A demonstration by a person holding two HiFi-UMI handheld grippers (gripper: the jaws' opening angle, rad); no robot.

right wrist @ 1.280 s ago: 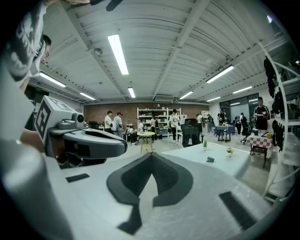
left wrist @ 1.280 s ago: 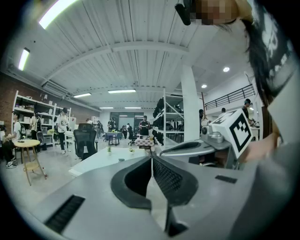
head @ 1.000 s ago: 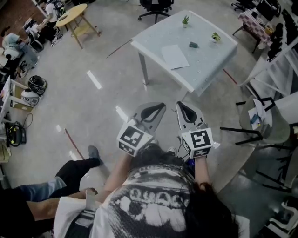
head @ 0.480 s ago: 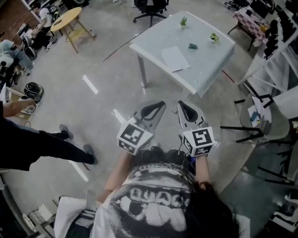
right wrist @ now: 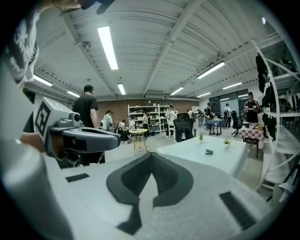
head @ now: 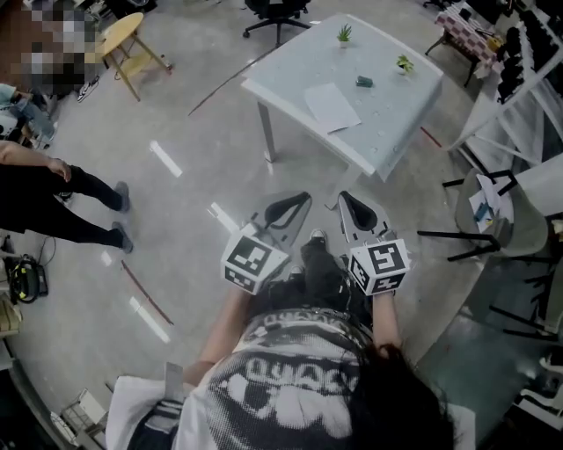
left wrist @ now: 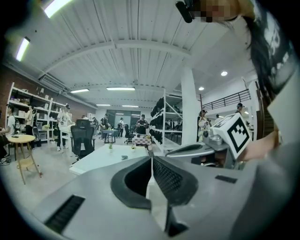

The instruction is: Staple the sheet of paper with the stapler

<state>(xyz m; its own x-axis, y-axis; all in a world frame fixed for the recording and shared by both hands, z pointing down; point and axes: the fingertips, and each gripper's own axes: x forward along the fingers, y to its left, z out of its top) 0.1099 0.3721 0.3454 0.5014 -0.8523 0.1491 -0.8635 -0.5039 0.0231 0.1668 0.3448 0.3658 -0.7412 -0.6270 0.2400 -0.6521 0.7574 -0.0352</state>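
A white sheet of paper (head: 332,107) lies on the pale grey table (head: 400,114) ahead of me, and a small dark stapler (head: 364,83) sits just beyond the sheet. Both of my grippers hang over the floor, well short of the table. My left gripper (head: 304,198) and my right gripper (head: 342,198) are side by side, both shut and empty. In the left gripper view the jaw tips meet (left wrist: 151,157), with the stapler (left wrist: 123,157) far off. The right gripper view shows its shut tips (right wrist: 151,154) and the distant stapler (right wrist: 209,151).
Two small potted plants (head: 344,33) (head: 405,64) stand at the table's far side. Black chair frames (head: 475,237) crowd the right. A person in black (head: 53,198) stands on the floor at left. A round wooden table (head: 132,31) is at far left, an office chair (head: 277,9) behind the table.
The table has come a little closer in the head view. A dark shoe now shows between the grippers. The person at left has walked further left.
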